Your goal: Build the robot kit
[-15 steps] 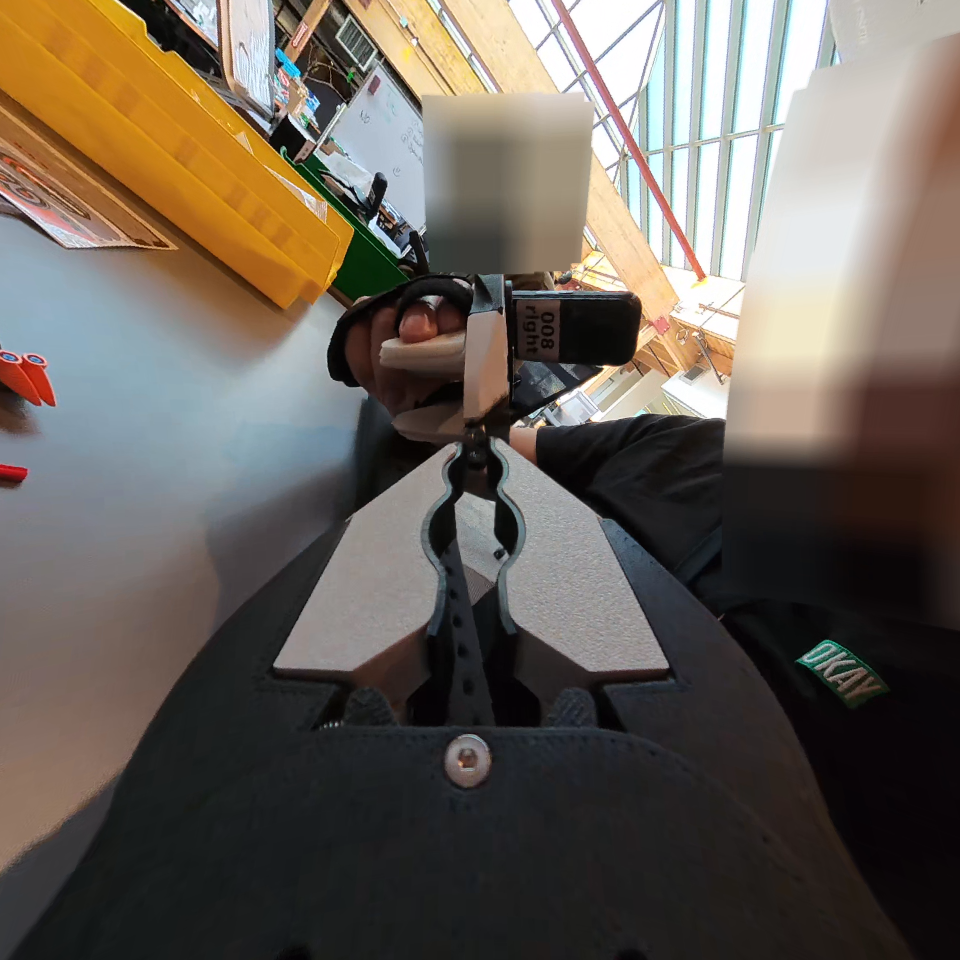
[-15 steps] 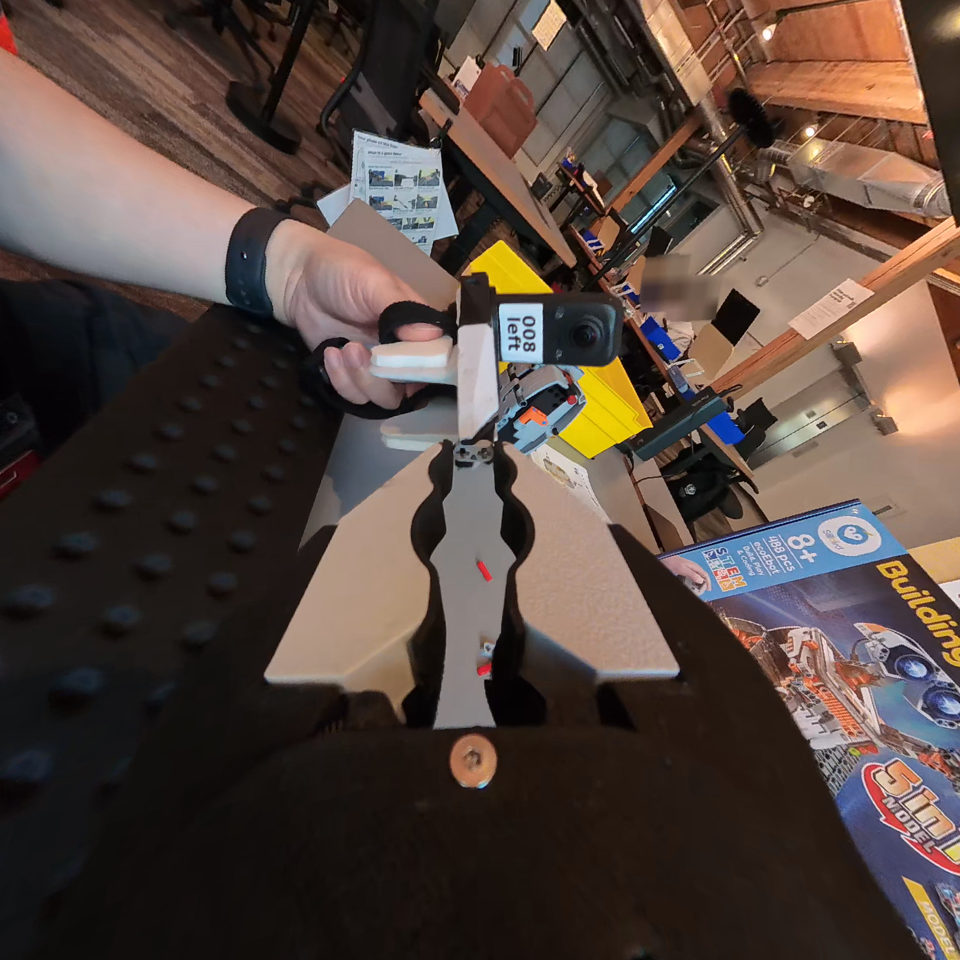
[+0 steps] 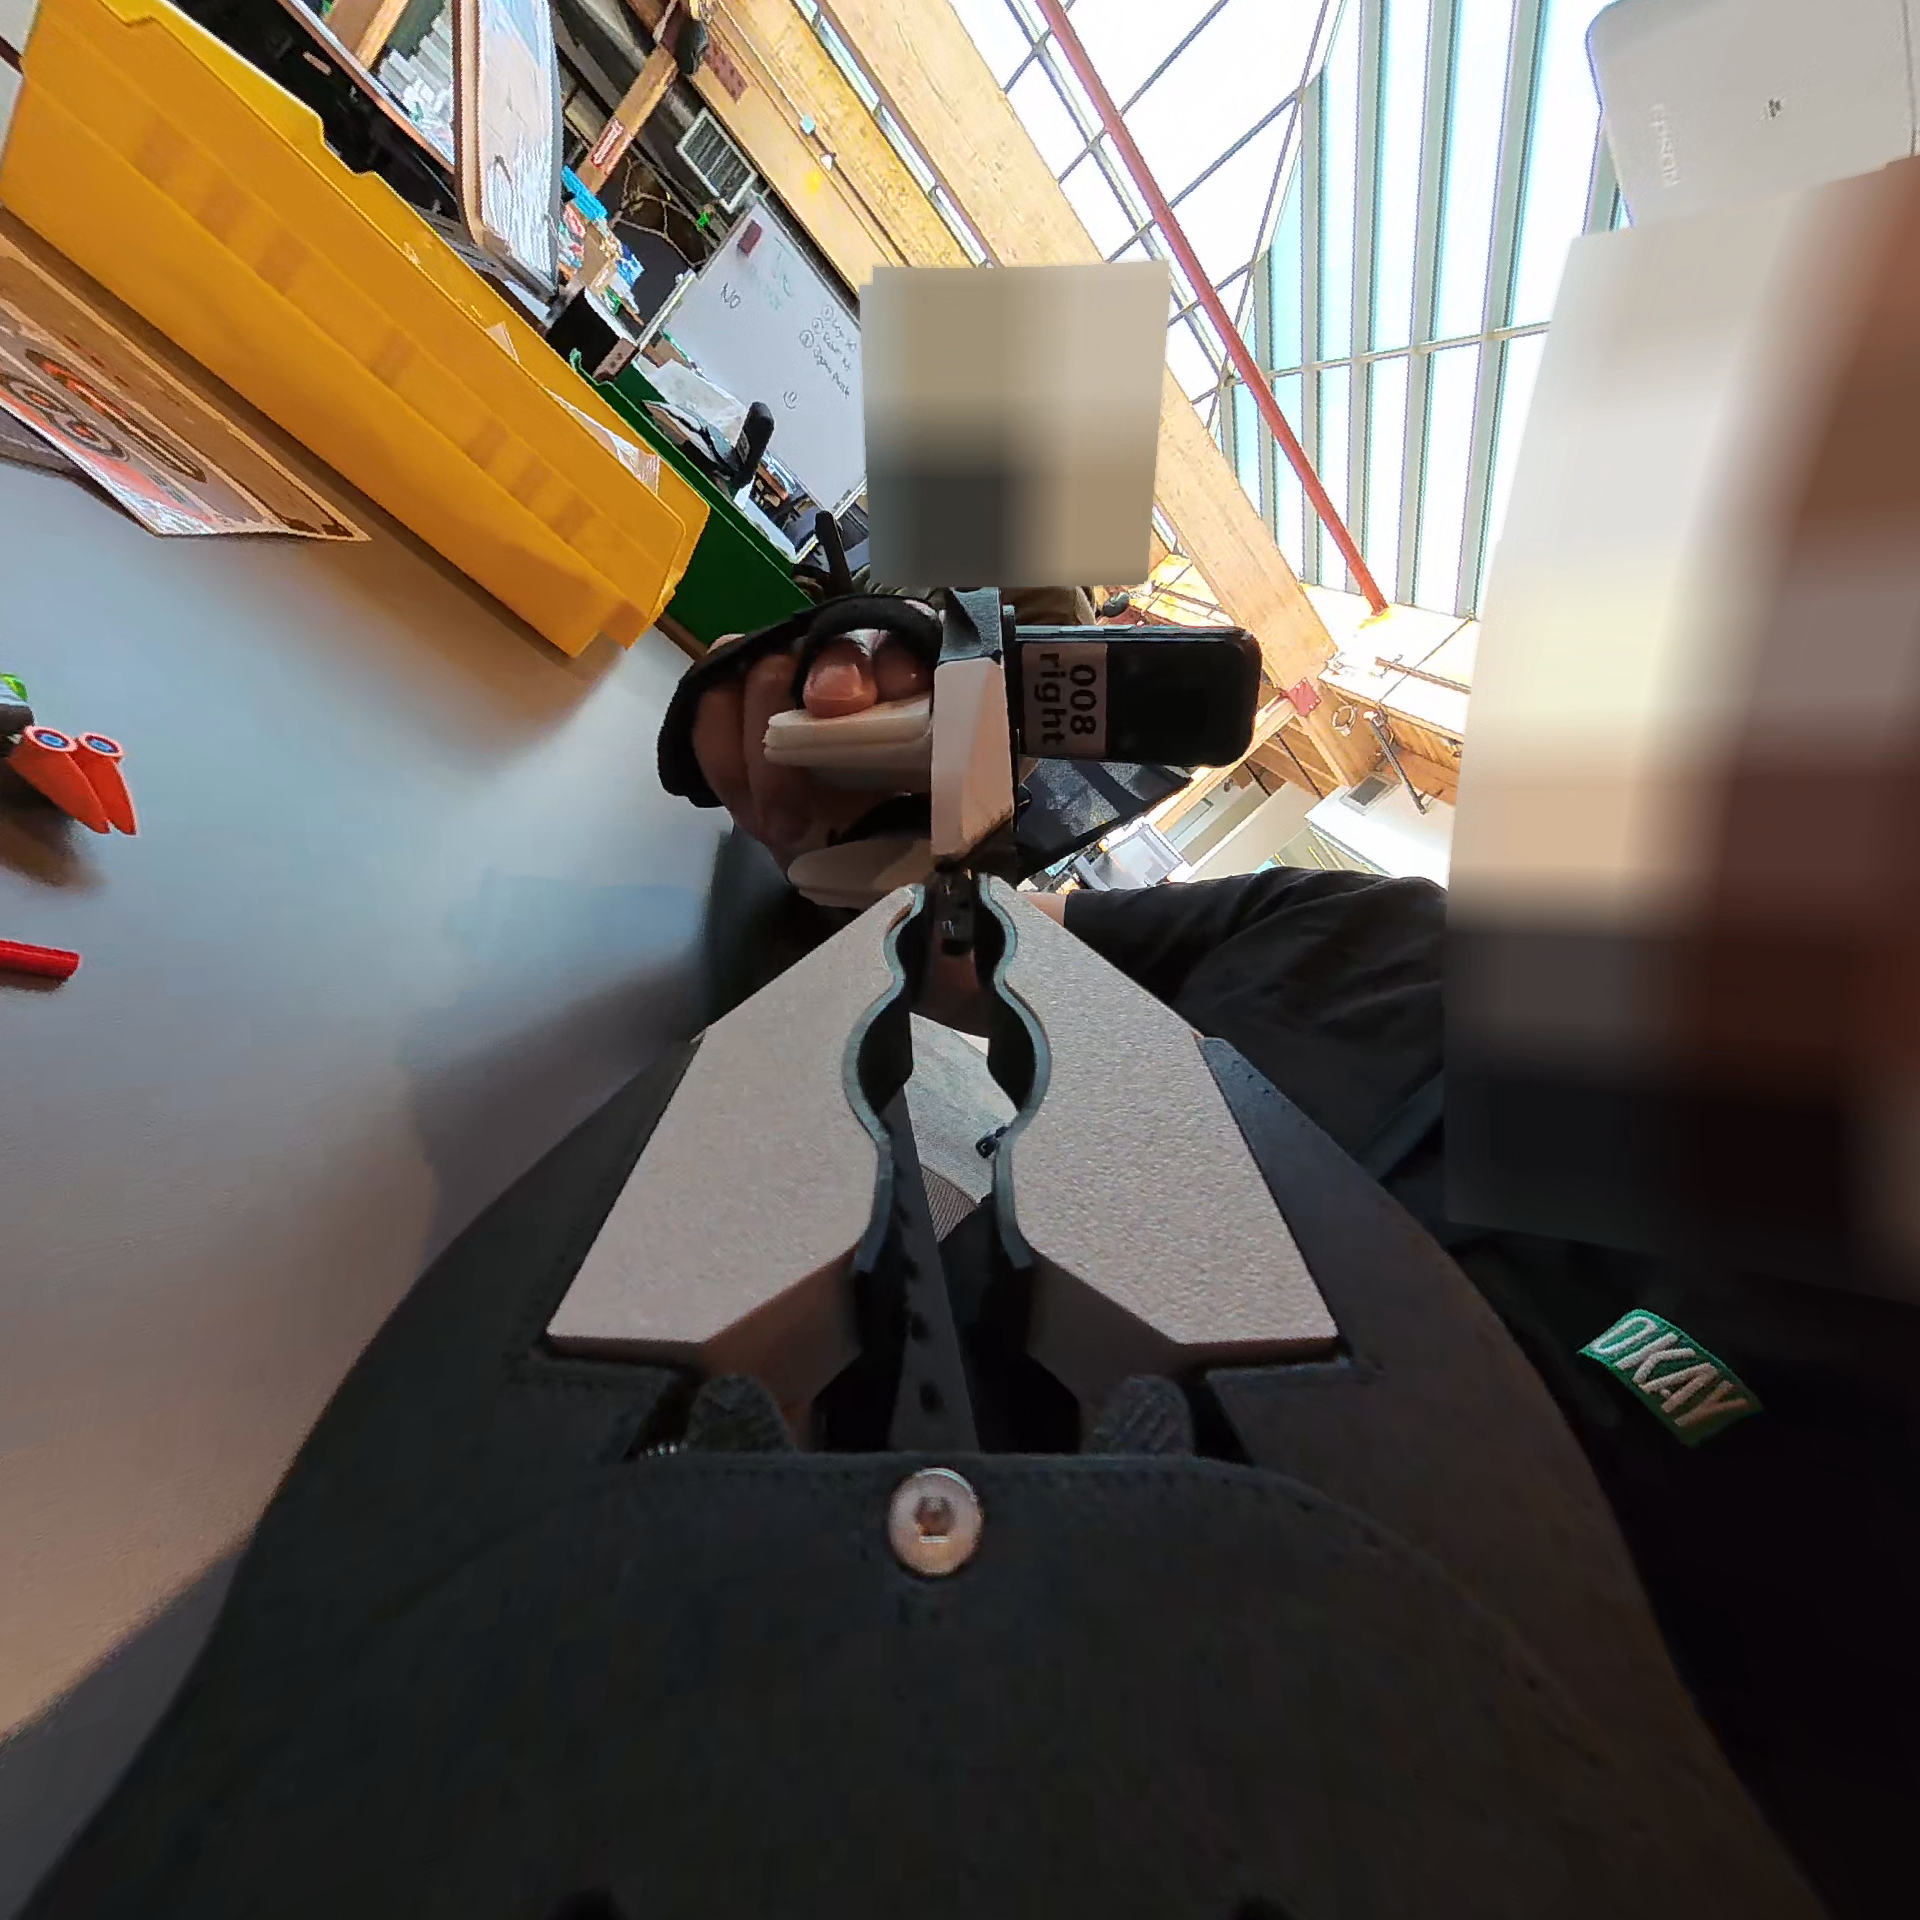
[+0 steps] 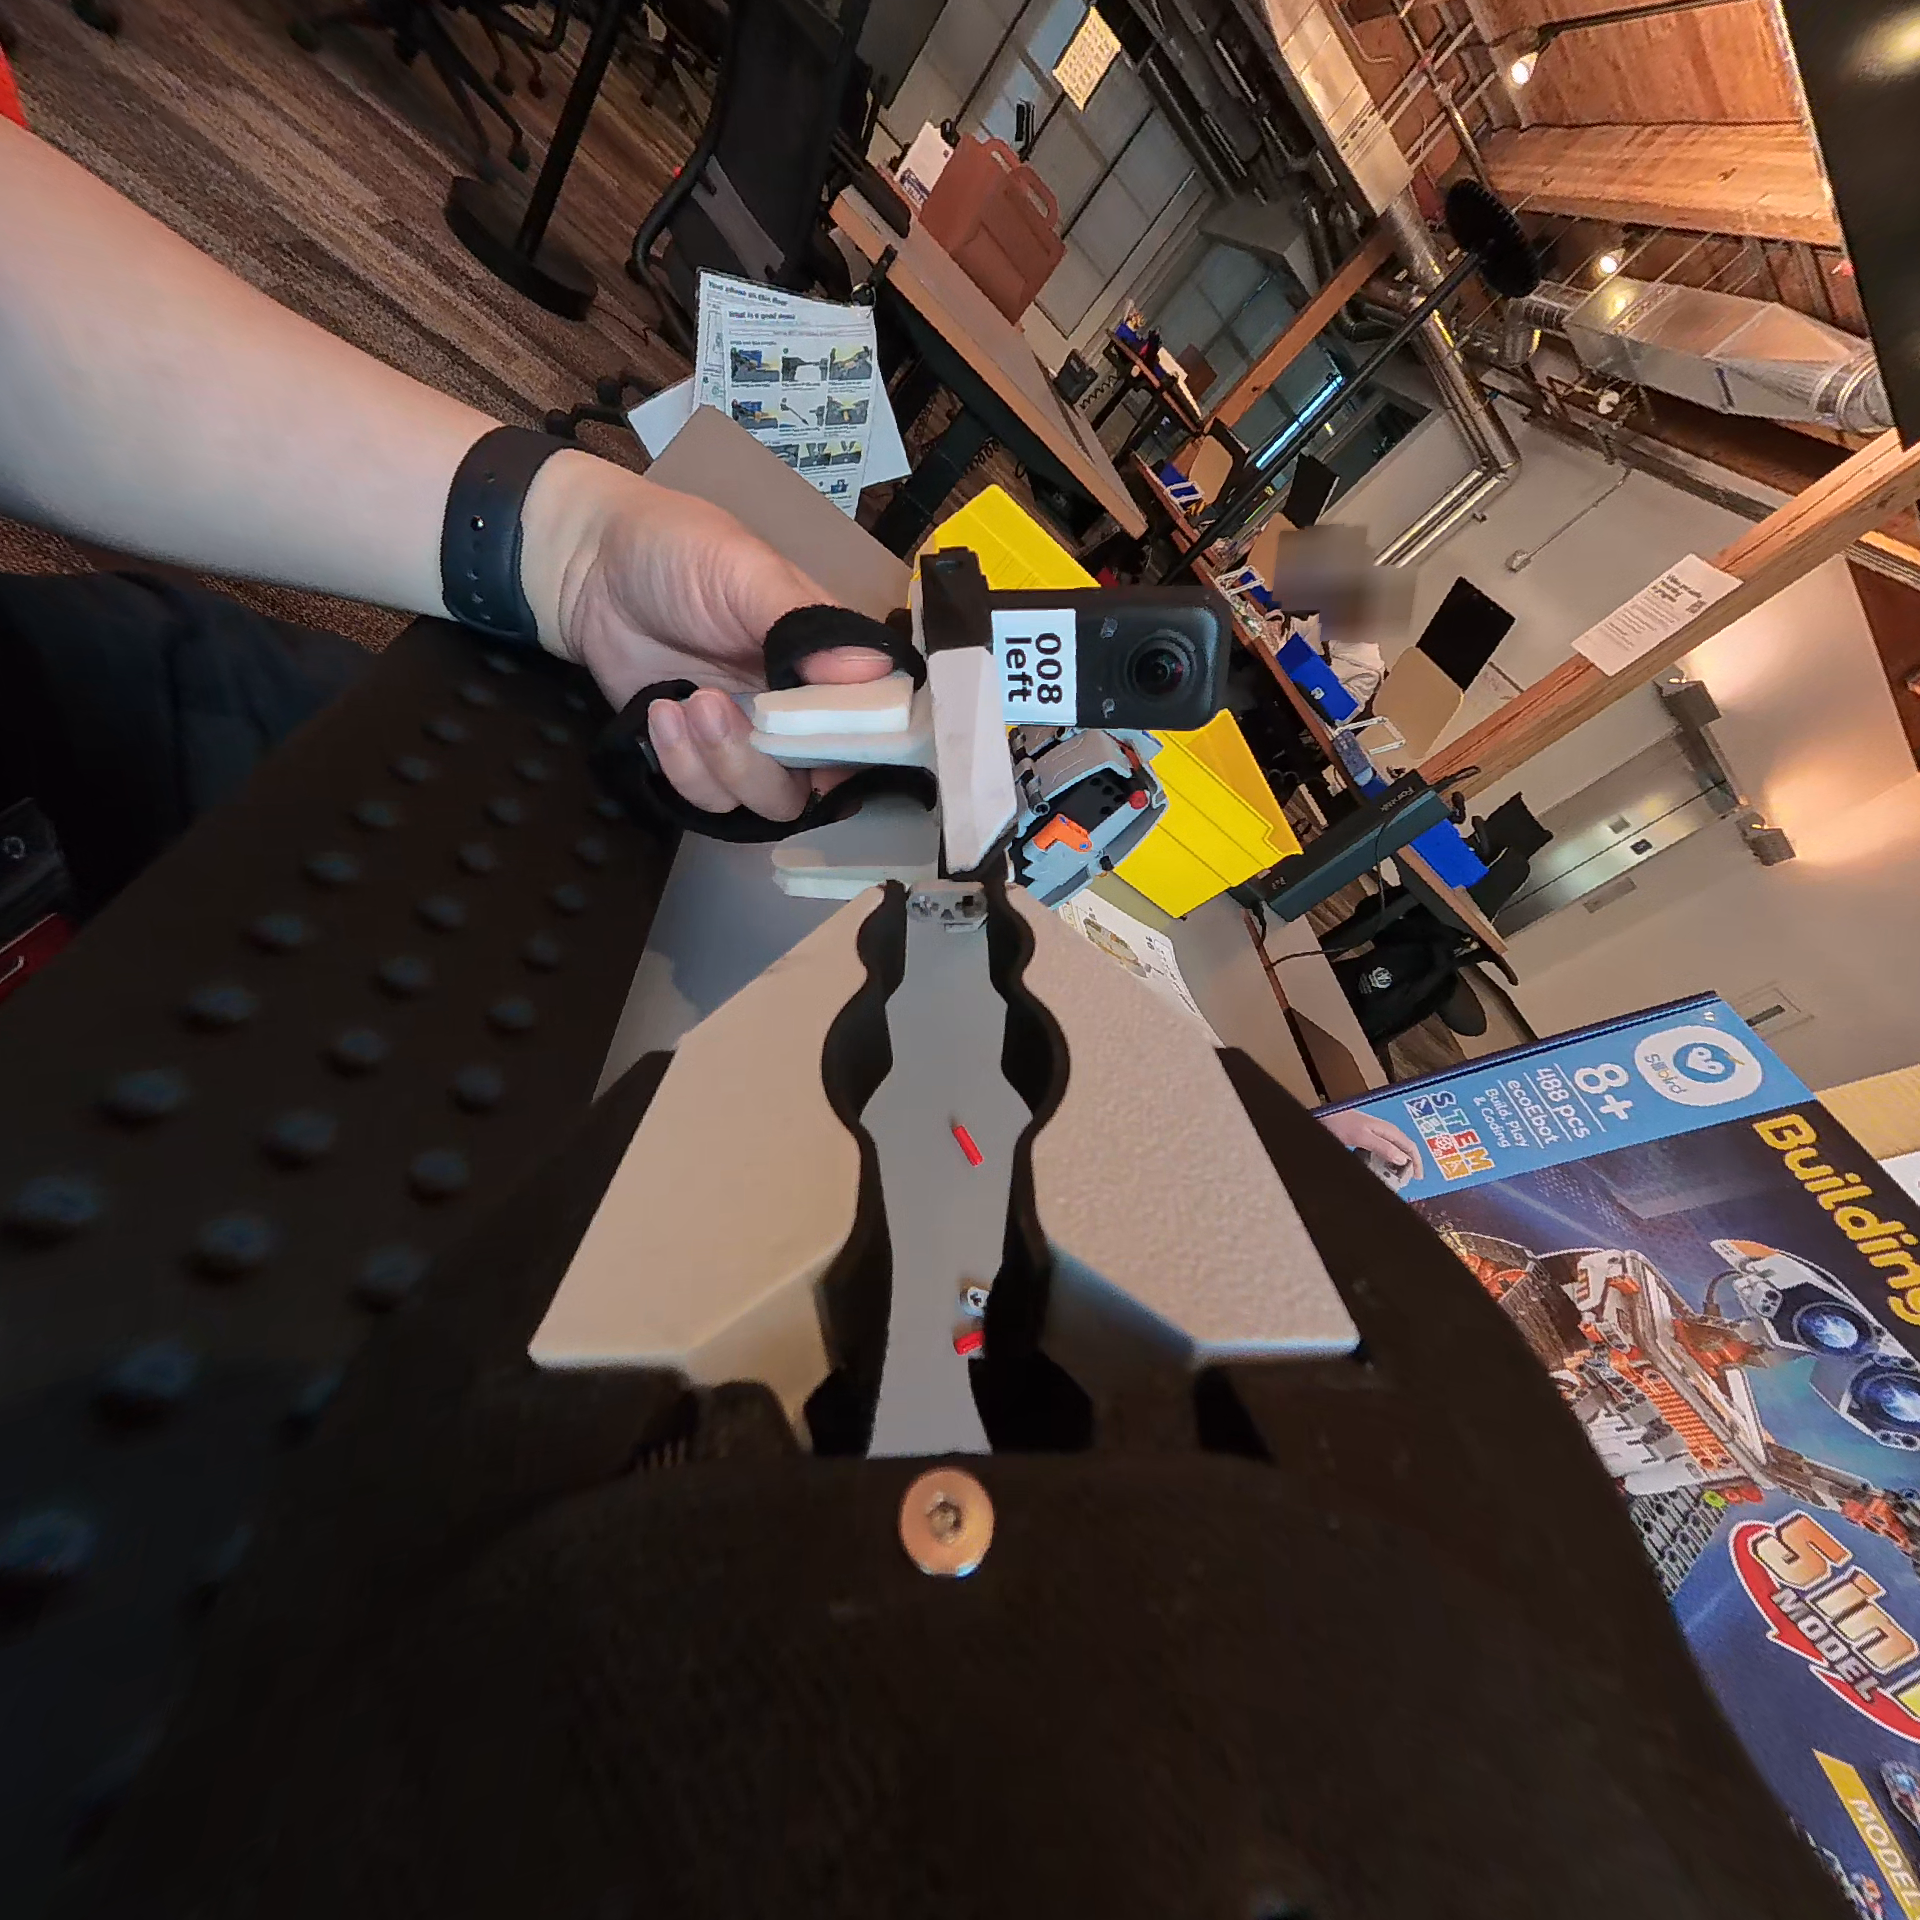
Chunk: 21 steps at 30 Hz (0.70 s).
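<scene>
Two hand-held grippers meet tip to tip above a grey desk (image 3: 312, 935), each camera looking straight at the other tool.

In the left wrist view, the left gripper (image 3: 951, 914) points up and away from the desk's near edge. Its pale fingers (image 3: 758, 1143) nearly meet at the tips, where a small dark part (image 3: 951, 925) sits pinched between them. Beyond it a hand (image 3: 769, 748) grips the other tool's white trigger, forefinger through a black loop, black sleeve trailing to the right.

In the right wrist view, the right gripper (image 4: 945, 909) has its tips drawn close on a small grey piece (image 4: 943, 906); whether it truly clamps it I cannot tell. A bare forearm with a dark wristband (image 4: 488, 530) reaches in from the left, the hand (image 4: 675, 644) curled round the left tool's trigger. A grey and orange brick model (image 4: 1081, 821) sits just behind that tool.

Along the desk's far edge stand yellow bins (image 3: 343, 301). Near its left edge lie orange cone-shaped pieces (image 3: 78, 774) and a red peg (image 3: 36, 961). A printed toy box (image 4: 1683, 1299) lies at the right edge.
</scene>
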Motion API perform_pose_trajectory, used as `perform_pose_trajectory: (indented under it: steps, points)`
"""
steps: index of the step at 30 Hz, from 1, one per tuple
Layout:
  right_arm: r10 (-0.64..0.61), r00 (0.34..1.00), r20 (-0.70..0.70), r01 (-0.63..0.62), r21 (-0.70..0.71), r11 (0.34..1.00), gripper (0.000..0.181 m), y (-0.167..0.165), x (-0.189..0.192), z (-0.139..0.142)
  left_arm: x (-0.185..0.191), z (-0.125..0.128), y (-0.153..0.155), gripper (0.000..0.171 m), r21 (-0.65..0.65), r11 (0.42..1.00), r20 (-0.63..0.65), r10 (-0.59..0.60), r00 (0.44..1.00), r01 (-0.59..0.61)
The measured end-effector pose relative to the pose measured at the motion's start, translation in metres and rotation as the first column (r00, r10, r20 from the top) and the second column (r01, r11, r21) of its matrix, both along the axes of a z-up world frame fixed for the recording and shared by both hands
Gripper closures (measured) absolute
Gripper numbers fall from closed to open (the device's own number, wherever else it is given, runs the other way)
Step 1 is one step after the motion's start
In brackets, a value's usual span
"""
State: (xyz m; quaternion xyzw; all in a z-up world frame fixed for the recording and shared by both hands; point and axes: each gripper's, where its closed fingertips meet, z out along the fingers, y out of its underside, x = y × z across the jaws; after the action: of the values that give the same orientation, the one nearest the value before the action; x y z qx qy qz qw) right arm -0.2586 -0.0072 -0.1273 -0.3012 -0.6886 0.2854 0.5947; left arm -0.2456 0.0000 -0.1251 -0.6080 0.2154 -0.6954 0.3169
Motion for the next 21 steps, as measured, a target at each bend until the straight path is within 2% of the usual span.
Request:
perform_pose_trajectory:
  steps: [14, 16, 18, 19, 21]
  points:
    - [-0.016, 1.0, 0.009, 0.015, 0.015, 1.0, 0.166, 0.003, -0.002, -0.003, -0.001, -0.003, 0.004, 0.167, -0.046, 0.999, 0.004, 0.004, 1.0, -0.004]
    - [-0.003, 1.0, -0.004, 0.003, -0.048, 0.999, 0.163, 0.007, 0.001, 0.002, -0.004, -0.002, 0.006, 0.167, -0.044, 0.999, 0.002, 0.024, 1.0, -0.024]
    - [-0.066, 0.998, 0.009, 0.066, -0.159, 0.985, 0.163, 0.03, 0.007, 0.005, -0.01, -0.003, 0.013, 0.167, -0.029, 0.996, -0.006, 0.079, 0.997, -0.08]
    - [-0.121, 0.992, 0.043, 0.128, -0.246, 0.961, 0.168, 0.048, 0.01, 0.002, -0.013, -0.004, 0.017, 0.168, -0.014, 0.993, -0.023, 0.118, 0.993, -0.118]
    - [-0.221, 0.951, 0.217, 0.298, -0.445, 0.844, 0.179, 0.084, 0.013, -0.024, -0.02, -0.007, 0.025, 0.167, 0.035, 0.98, -0.065, 0.2, 0.978, -0.198]
